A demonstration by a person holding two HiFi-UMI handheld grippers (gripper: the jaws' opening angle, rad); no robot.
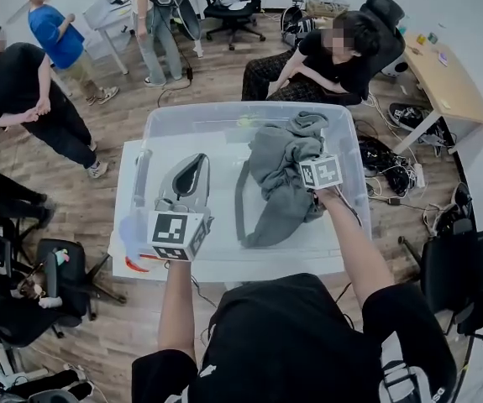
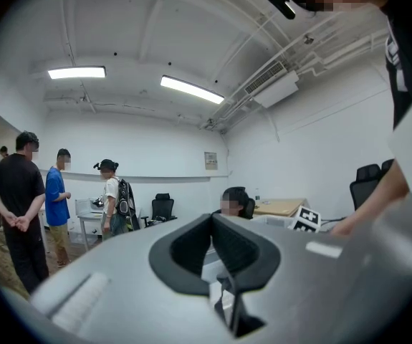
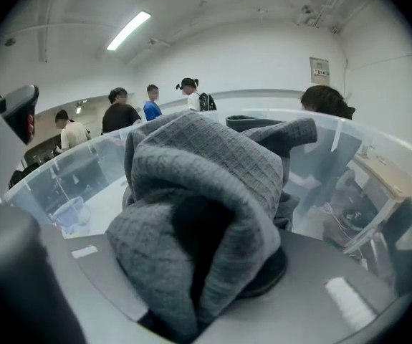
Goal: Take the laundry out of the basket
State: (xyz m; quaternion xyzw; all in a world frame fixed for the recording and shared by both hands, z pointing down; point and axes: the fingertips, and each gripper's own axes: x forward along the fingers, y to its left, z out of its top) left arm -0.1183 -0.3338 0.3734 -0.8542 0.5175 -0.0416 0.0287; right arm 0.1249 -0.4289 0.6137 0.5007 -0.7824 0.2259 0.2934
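Right hand-held gripper (image 1: 308, 168) is clamped on the grey garment (image 1: 276, 193), which is bunched up inside the clear basket (image 1: 167, 117). Left hand-held gripper (image 1: 192, 168) is closed and empty. Removal begun, not complete.

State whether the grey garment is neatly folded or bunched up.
Bunched up: the grey garment sags in crumpled folds, pinched in the right gripper's jaws.
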